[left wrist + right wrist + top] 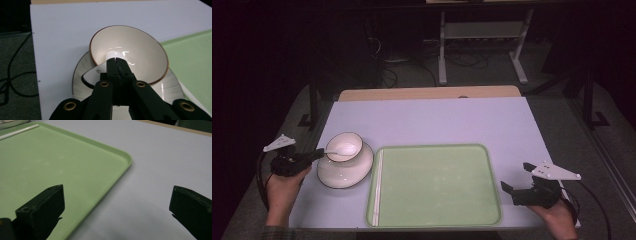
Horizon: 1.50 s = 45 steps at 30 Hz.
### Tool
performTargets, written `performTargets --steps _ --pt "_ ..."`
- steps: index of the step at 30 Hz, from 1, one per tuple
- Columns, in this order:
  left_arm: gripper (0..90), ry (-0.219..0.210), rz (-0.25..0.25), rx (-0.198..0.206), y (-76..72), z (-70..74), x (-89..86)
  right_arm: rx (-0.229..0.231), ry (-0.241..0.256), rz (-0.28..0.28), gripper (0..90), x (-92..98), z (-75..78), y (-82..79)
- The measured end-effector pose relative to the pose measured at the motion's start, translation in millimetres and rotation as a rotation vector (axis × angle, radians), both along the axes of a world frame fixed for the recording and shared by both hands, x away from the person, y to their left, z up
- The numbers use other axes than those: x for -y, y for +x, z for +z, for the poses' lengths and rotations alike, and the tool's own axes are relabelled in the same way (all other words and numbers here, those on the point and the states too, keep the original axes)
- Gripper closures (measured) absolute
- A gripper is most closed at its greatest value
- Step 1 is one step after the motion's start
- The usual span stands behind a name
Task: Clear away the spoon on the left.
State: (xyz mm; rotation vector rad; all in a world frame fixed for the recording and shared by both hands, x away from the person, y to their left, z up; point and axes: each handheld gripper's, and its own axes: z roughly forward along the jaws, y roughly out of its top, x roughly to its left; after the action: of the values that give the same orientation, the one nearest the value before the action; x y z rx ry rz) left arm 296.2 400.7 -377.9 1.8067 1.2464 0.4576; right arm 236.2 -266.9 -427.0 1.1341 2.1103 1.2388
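A cream bowl (355,137) with a dark rim rests tilted on a matching plate (346,176) at the table's left. A white spoon (344,149) lies in the bowl, its handle pointing left. My left gripper (320,154) is shut on that handle just outside the rim. In the left gripper view the jaws meet on the spoon (113,54) in front of the bowl (146,53) and the plate (79,78). My right gripper (515,176) stands open beside the right edge of the green tray (437,185), nothing between its jaws (117,195).
A white stick (378,187) lies along the tray's left side, seen far off in the right gripper view as the stick (20,132). The tray (50,162) is bare inside. The lilac tabletop (437,120) stretches behind. A metal stand (482,35) and cables are on the floor beyond.
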Motion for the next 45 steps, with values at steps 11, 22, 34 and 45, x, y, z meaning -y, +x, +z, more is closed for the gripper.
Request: performTargets --steps 11,22,34,45 --pt "59.8 0.013 -0.042 0.036 -0.4 24.7 -1.0 0.004 -0.001 0.0 0.0 1.0 1.0 -1.4" --pt "49.0 0.007 -0.024 -0.014 17.1 13.2 -20.0 0.007 -0.004 -0.002 0.0 0.9 1.9 -1.1" --pt "54.3 -0.029 -0.03 -0.083 26.0 -10.2 -27.2 0.007 -0.007 -0.003 0.0 1.6 1.8 -1.9" --pt "60.0 -0.066 -0.049 -0.115 29.3 -19.7 -29.8 0.011 -0.008 -0.004 0.0 1.6 1.9 -1.7"
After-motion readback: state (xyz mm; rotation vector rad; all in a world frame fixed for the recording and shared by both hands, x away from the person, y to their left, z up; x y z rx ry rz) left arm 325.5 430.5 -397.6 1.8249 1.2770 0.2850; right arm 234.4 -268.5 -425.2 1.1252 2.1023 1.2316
